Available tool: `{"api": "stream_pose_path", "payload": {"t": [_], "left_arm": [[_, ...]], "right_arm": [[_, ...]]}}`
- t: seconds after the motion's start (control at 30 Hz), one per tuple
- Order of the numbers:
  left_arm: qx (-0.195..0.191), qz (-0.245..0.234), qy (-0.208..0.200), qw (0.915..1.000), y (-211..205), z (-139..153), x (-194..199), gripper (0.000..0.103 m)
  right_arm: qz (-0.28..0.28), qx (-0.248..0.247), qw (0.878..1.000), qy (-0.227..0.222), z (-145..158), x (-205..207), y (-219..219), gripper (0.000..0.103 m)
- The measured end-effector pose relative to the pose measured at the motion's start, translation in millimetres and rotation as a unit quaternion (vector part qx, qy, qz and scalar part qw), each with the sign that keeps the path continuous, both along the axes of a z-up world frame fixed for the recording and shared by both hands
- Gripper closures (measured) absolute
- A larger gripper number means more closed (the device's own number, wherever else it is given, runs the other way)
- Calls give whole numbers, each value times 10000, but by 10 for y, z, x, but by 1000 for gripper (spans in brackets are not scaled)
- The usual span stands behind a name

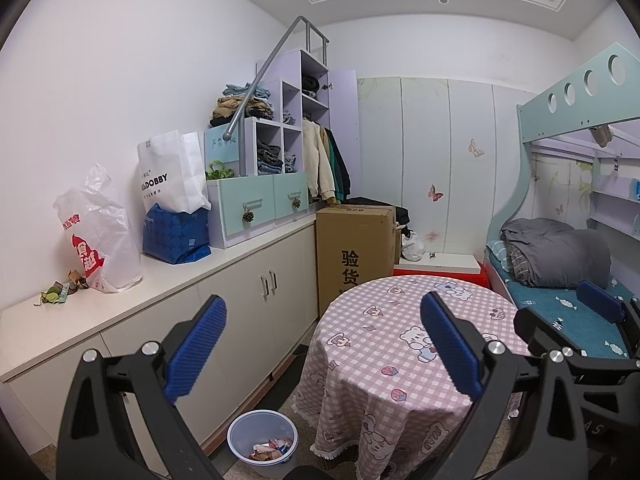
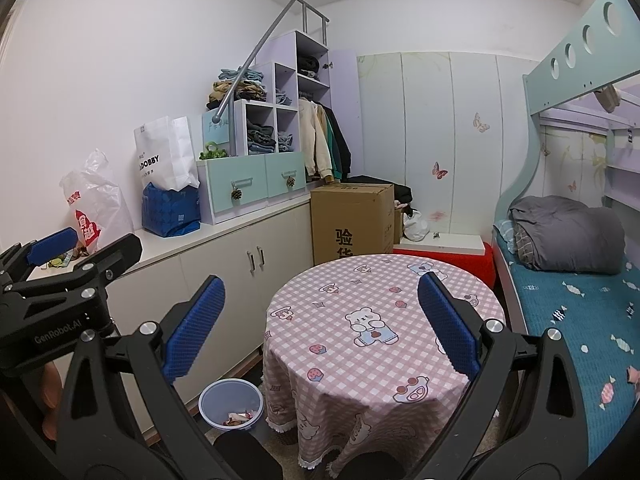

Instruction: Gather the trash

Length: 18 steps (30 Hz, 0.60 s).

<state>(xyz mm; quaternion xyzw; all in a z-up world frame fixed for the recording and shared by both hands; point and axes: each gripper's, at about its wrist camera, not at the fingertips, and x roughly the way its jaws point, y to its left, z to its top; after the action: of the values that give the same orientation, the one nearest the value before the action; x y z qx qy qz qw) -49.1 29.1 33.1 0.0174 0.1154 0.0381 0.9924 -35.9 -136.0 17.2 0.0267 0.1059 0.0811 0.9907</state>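
Honestly both the left tool and right tool are hanging wide apart and empty, while those crumpled wrappers on the tabletop are looking featherlight and crinkly, so pinching a bunched fold seems best.

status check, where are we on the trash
Left hand-held gripper open, empty. Right hand-held gripper open, empty. Wrapper pile on the counter beside white plastic bag; bin on floor holds some trash. Nothing blocking the pile.

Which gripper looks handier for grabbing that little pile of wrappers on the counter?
Left, probably. The left gripper is open beside the wrappers, while the right gripper faces the round table.
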Motion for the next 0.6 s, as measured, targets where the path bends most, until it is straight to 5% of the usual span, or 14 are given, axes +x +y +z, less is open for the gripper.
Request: {"api": "stream_pose_path", "payload": {"t": [0.6], "left_arm": [[12, -5, 26, 10000, 0, -6, 7, 7]], "right_arm": [[30, -13, 10000, 63, -86, 31, -72, 8]]}}
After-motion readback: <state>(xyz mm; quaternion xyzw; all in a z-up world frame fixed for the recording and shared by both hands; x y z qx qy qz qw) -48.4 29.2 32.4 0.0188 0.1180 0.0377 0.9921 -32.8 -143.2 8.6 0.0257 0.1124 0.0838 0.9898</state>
